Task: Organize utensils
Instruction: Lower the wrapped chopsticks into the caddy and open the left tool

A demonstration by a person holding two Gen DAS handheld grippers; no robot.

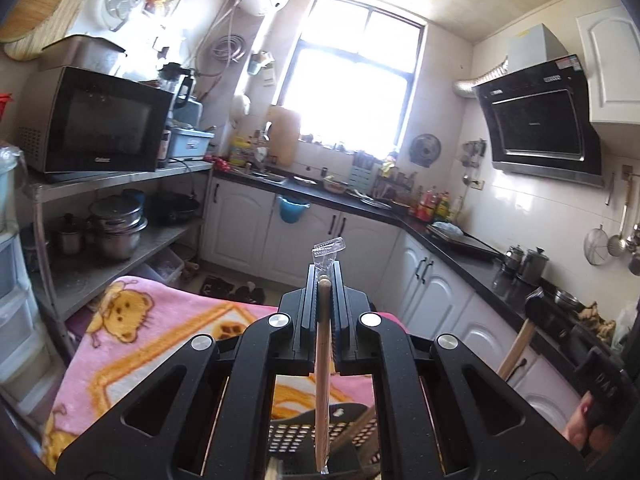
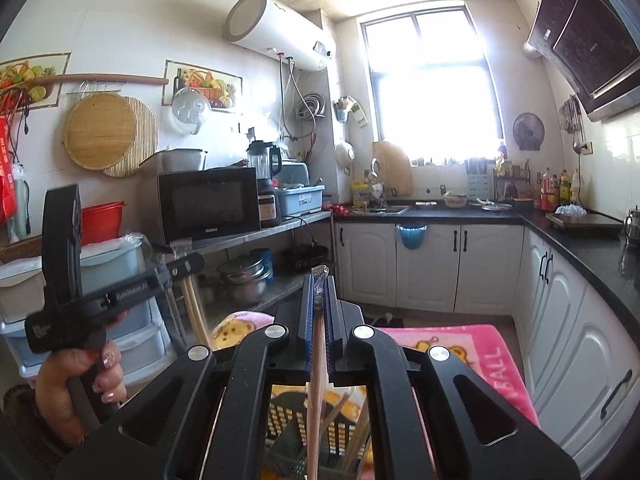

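- Tool on our left [image 1: 323,280] is clamped on wrapped chopsticks [image 1: 322,380] above the black basket [image 1: 288,436]; the right tool [image 2: 319,292] pinches another wrapped pair [image 2: 316,400].
- Slick plastic wrap could let either pair slide out.
- Long ends dangling over the basket could snag its rim, we judge, tipping it on the pink blanket [image 1: 160,328].

Pale wooden chopsticks [image 1: 322,364] in crinkly clear plastic (glossy), fuzzy pink blanket [image 1: 160,328], perforated black plastic basket [image 2: 288,420].

Home kitchen: microwave [image 1: 96,120], range hood [image 1: 544,116], sink counter [image 2: 400,210].
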